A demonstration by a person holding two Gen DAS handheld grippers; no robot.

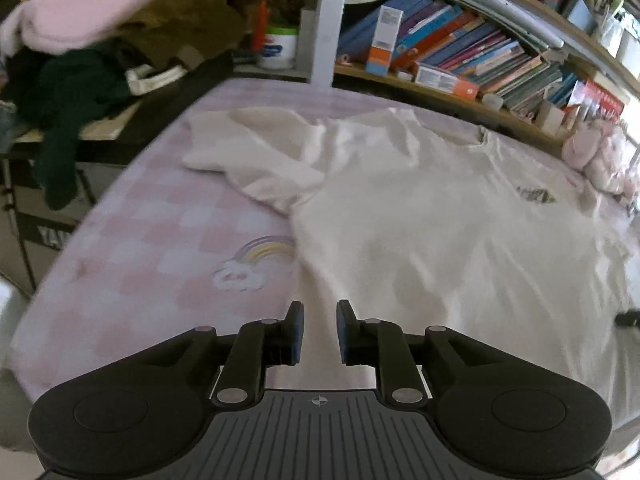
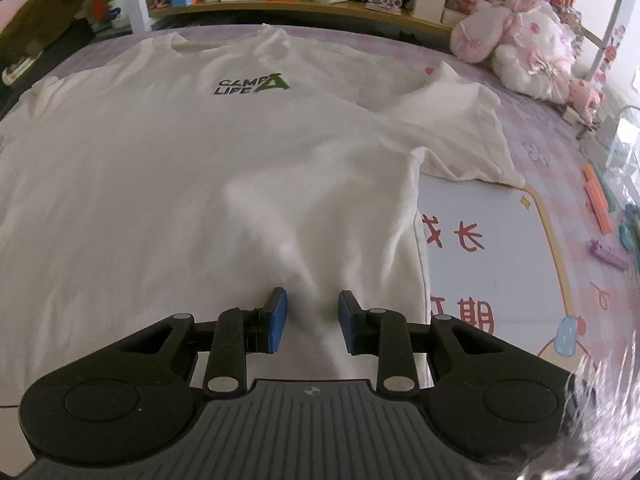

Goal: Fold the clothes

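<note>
A white T-shirt [image 2: 200,168] with a green and black "CAMP LIFE" print lies spread front-up on a pink checked bed sheet [image 1: 160,220]. It also shows in the left wrist view [image 1: 420,208], its left sleeve [image 1: 256,160] lying out on the sheet. My left gripper [image 1: 319,332] is open and empty, hovering at the shirt's lower left hem edge. My right gripper [image 2: 312,320] is open and empty, just above the lower right part of the shirt, near its side seam. The right sleeve [image 2: 460,132] lies out toward the right.
A bookshelf [image 1: 460,60] runs along the far side of the bed. A pile of dark, brown and pink clothes [image 1: 100,48] sits on a desk at the left. Pink plush toys [image 2: 528,52] lie at the far right. A printed mat [image 2: 488,248] and small coloured items [image 2: 600,200] lie right of the shirt.
</note>
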